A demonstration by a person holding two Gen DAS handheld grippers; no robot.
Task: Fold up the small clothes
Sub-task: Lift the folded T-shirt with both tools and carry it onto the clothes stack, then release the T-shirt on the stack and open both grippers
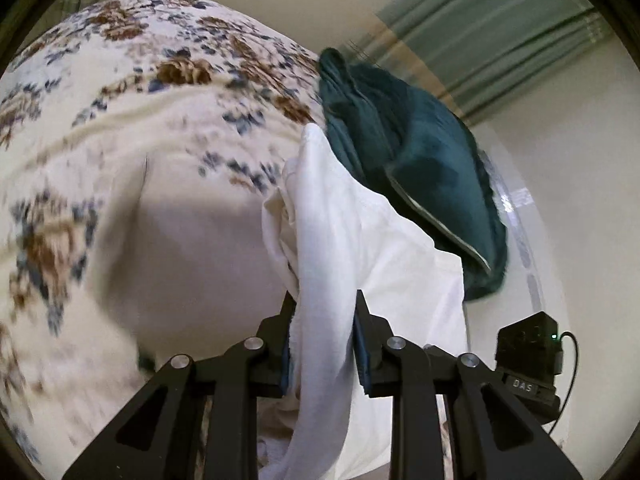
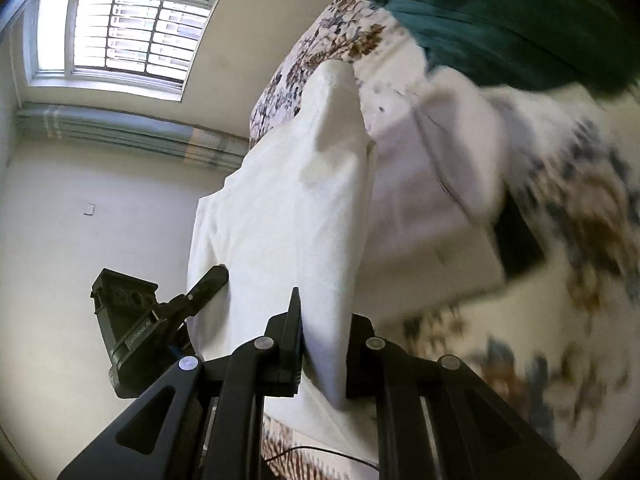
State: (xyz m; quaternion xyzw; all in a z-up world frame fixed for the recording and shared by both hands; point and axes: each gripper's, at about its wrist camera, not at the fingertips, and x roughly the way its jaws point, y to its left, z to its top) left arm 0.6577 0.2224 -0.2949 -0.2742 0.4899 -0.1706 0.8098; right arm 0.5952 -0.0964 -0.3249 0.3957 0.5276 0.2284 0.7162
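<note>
A white garment (image 1: 352, 240) hangs lifted above a floral bedspread (image 1: 120, 120). My left gripper (image 1: 324, 304) is shut on a bunched edge of it. My right gripper (image 2: 326, 312) is shut on another edge of the same white garment (image 2: 288, 216), which stretches away toward the bed. The left gripper's body (image 2: 132, 320) shows in the right wrist view at lower left, its finger against the cloth. The right gripper's body (image 1: 528, 360) shows at the right in the left wrist view.
A dark green garment (image 1: 420, 168) lies on the bedspread behind the white one; it also shows in the right wrist view (image 2: 520, 24). A folded pale piece (image 2: 448, 184) rests on the bedspread (image 2: 580, 240). A window (image 2: 132, 32), a curtain (image 1: 500, 40) and cream walls lie beyond.
</note>
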